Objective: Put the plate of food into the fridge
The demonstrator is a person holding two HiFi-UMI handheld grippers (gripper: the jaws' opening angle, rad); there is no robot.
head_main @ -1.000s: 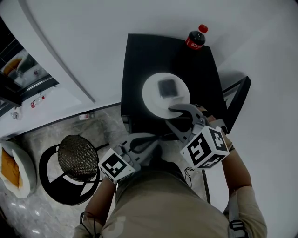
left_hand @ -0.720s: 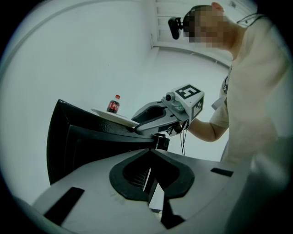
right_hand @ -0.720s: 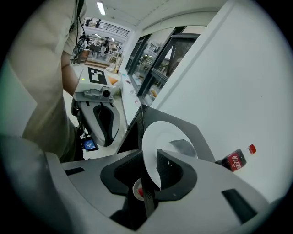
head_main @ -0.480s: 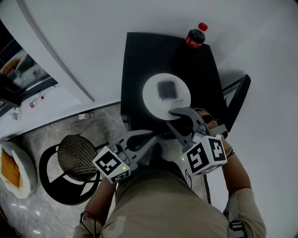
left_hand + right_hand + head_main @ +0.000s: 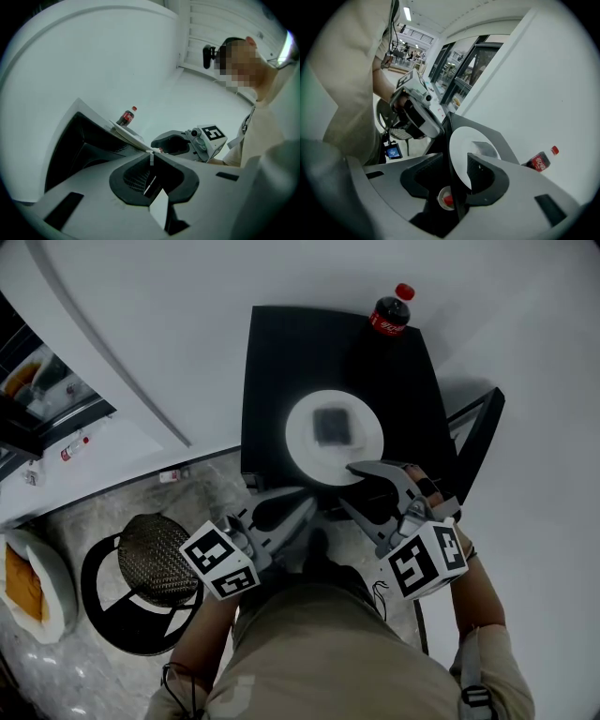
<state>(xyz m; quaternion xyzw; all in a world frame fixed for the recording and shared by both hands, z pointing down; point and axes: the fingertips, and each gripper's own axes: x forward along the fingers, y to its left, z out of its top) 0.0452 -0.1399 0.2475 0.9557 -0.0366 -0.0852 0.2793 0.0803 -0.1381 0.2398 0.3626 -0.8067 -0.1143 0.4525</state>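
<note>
Right gripper (image 5: 454, 161): its jaws have just been opening and now stand apart. The near rim of the plate (image 5: 305, 451) and the near edge of the surface (image 5: 281, 362) run between them, and the pads aren't pressing yet. Left gripper (image 5: 151, 154): jaws together, nothing in them, sitting at the near edge of the surface, just left of the right gripper.

The plate sits on the dark surface, near side, rim right at the edge. The food (image 5: 331, 425) is a dark square piece about mid-plate. So I judge the step in hand is the grasp on the near rim.

How to do it well:
- Push the right gripper a bit further over the rim before you close, one jaw above and one below, so it bites plate and not just the lip.
- Make sure the lower jaw catches the plate, not the edge of the surface.
- Close firmly, then lift level; any tilt and the food probably slides.
- Keep your left gripper free, since you'll likely need it for the fridge door or to steady the plate's left rim.
- The bottle (image 5: 391, 313) is at the far edge, well apart from the plate, so it's no obstacle.

Dark cabinet (image 5: 14, 432) at far left is possibly the fridge; can't confirm.

Counts: two grippers, one plate, one piece of food, one bottle, one surface, one stool (image 5: 155, 559) on the floor to the left.
</note>
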